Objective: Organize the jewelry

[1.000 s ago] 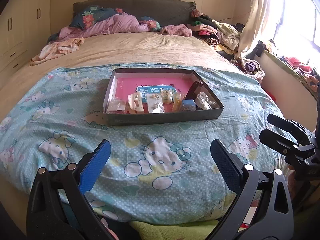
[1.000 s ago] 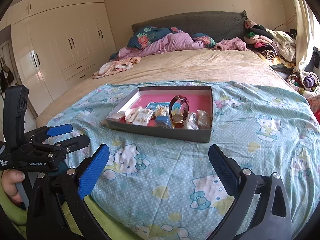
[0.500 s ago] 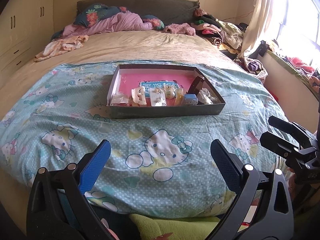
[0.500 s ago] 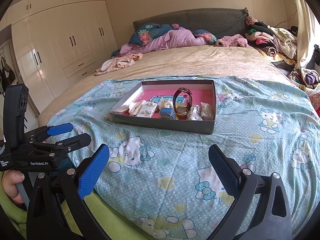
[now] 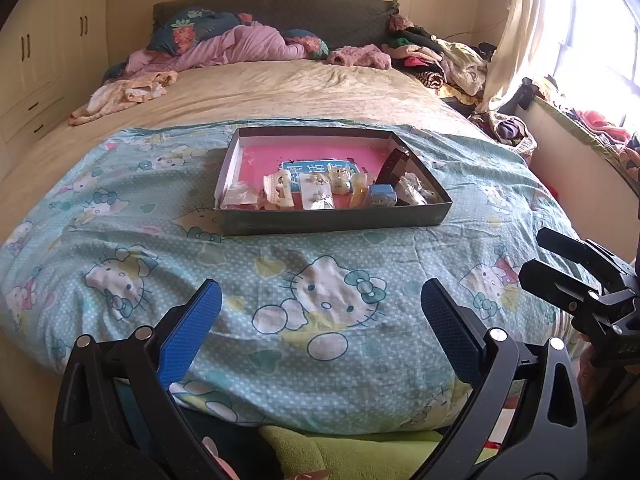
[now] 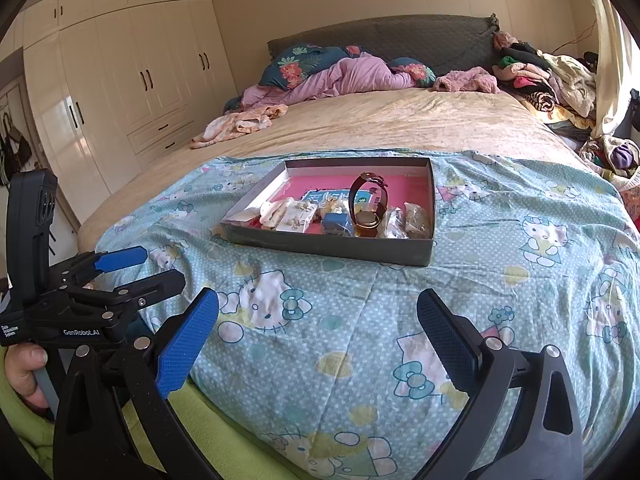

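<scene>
Blanket (image 5: 120,240): teal, white-dotted, cartoon cats. Box (image 5: 332,220): grey walls, pink floor. Watch (image 6: 366,200) at its 4 o'clock: brown strap. Gripper pads (image 6: 184,344): blue.

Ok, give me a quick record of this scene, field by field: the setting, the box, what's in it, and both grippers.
setting: bed with a Hello Kitty blanket
container: shallow open box with pink lining, resting on the blanket
contents: wristwatch standing on edge, small blue box, earring cards, small clear bags
left gripper: open, empty, held short of the box
right gripper: open, empty, held short of the box
task state: nothing picked up yet
</scene>
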Demonstrator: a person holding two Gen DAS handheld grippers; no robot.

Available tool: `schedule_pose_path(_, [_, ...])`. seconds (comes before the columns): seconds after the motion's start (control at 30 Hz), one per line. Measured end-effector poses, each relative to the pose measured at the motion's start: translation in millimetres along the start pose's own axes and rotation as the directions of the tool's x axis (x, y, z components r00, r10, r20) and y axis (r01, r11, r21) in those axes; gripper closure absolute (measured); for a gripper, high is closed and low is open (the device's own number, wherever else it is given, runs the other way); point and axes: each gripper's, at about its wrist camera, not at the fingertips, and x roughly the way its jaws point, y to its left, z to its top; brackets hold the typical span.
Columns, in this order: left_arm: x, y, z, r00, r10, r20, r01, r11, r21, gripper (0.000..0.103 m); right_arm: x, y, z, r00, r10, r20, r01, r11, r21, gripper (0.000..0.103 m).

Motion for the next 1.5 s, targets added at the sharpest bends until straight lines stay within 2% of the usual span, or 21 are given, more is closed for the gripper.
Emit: schedule_pose_path(1.5, [3.4,3.9,-6.0,1.0,0.019,-0.018,-0.02,1.0,-0.011,0.01,2.1,2.3,-0.8,1.0,0.0,-0.003,0.0,1.0,-0.007,0.004])
